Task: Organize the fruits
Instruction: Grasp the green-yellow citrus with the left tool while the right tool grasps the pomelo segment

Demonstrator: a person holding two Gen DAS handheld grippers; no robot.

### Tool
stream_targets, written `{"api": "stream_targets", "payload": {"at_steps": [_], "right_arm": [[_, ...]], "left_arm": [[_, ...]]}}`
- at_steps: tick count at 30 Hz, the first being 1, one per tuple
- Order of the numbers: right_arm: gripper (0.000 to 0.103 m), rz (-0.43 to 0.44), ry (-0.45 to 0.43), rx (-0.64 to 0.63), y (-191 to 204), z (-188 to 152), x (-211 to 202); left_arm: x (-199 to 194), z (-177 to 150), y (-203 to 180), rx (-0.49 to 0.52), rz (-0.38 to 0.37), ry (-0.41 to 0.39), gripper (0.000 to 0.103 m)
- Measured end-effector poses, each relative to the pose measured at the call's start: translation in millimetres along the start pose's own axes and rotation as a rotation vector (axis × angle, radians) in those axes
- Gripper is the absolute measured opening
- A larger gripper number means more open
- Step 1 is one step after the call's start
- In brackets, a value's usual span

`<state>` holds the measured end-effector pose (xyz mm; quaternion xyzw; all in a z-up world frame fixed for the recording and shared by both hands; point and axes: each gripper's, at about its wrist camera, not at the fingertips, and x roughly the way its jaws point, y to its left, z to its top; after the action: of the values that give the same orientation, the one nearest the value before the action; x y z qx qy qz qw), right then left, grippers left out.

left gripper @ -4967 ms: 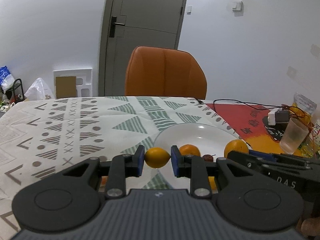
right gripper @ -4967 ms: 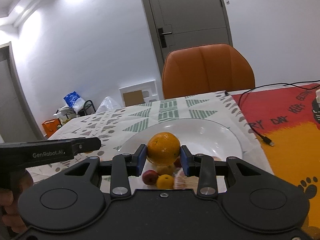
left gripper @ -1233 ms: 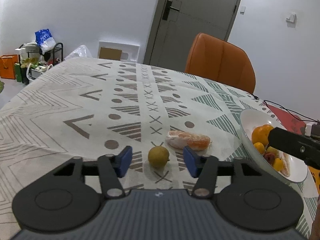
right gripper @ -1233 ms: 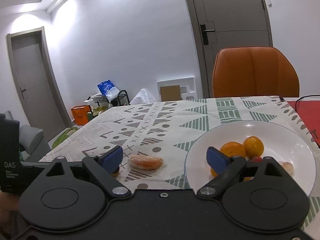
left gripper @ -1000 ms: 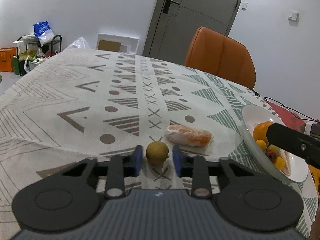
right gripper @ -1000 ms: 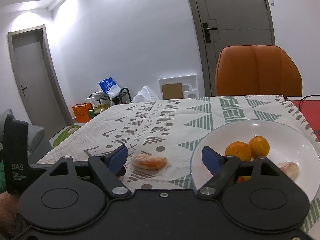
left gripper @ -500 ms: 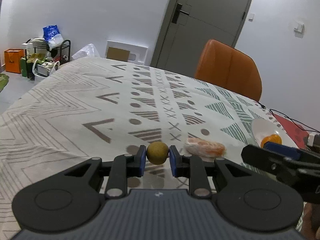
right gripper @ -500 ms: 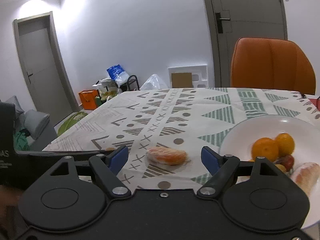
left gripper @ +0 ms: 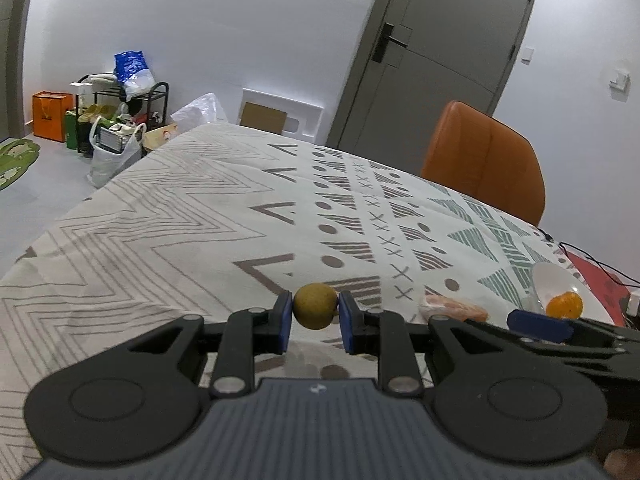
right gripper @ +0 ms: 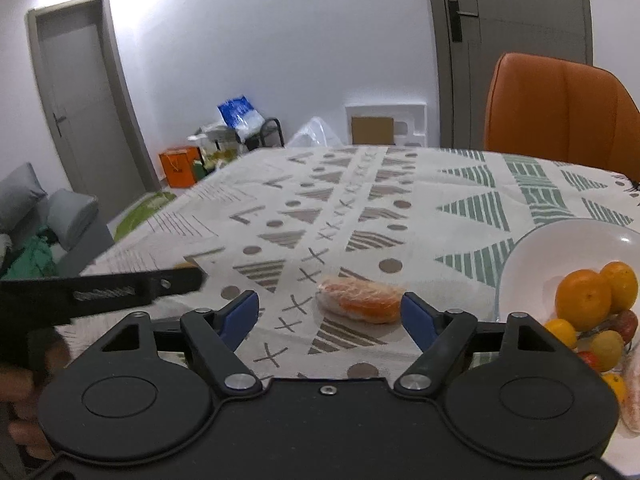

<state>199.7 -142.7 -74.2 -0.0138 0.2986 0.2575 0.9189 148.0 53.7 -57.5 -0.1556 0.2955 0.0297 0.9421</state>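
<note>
Fruits sit apart: one small yellow-green lemon [left gripper: 315, 306], resting on the patterned tablecloth [left gripper: 168, 216] a second ago, is now lifted and clamped between the blue pads of the left gripper [left gripper: 313, 320]. One plastic-wrapped peeled orange [right gripper: 360, 300] lies between the right gripper's [right gripper: 330, 312] closing jaws, untouched; earlier they framed it wider. Rightward, the white bowl [right gripper: 560, 240] near the tabletop's right edge holds two whole oranges [right gripper: 584, 294] plus smaller fruit.

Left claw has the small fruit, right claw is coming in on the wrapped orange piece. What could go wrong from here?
1. The round yellow-green fruit is pinched only at the left claw pad tips; it may roll out.
2. The right claw is closing around the plastic-wrapped orange piece; soft wrap could slip or squash.
3. The white plate sits close beside; it could get bumped.
</note>
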Motion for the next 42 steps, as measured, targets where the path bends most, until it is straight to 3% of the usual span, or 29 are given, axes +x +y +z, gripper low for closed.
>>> {"api": "stream_targets", "payload": {"at_steps": [14, 22, 36, 38, 42], "right_arm": [[0.074, -0.082, 0.064, -0.020, 8, 5, 30], [0.074, -0.046, 0.057, -0.049, 16, 8, 34], [0.074, -0.074, 0.083, -0.107, 13, 6, 49], [0.066, -0.069, 0.079, -0.118, 14, 6, 48], [0.064, -0.045, 0.072, -0.100, 11, 8, 43]], "left_arm": [[-4, 4, 26, -0.044, 0.020, -0.006, 0.023], [-4, 4, 34, -0.058, 0.025, -0.008, 0.023], [-4, 5, 36, -0.058, 0.029, -0.004, 0.023], [-4, 6, 35, -0.054, 0.030, -0.005, 0.023], [-5, 8, 31, -0.042, 0.025, -0.011, 0.023]]}}
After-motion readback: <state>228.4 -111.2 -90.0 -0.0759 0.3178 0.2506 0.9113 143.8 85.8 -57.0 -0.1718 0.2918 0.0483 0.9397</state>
